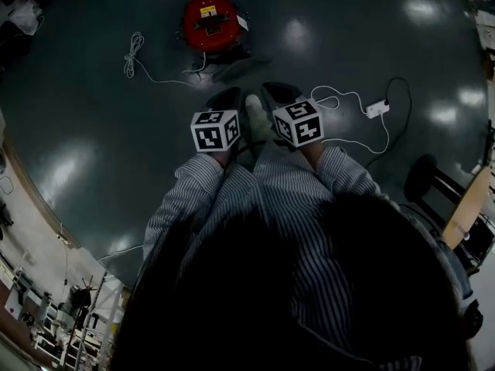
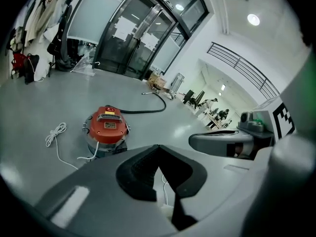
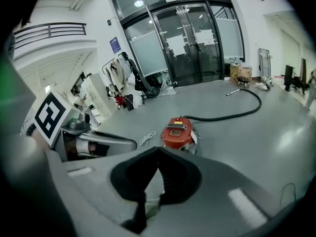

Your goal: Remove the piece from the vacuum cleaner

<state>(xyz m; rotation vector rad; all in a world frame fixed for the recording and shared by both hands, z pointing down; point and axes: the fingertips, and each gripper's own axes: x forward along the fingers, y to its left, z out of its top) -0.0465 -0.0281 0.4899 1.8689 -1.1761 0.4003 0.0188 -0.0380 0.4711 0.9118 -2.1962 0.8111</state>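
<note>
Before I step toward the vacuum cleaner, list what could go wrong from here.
1. A white cord lies loose on the floor beside the red vacuum cleaner, and a second white cable loops on the floor to your right. Both are likely trip hazards.
2. The left tongs and right tongs are shut and empty, so reaching in like this would grip nothing.
3. The black hose trails away from the vacuum; tugging a piece may drag the body.
</note>
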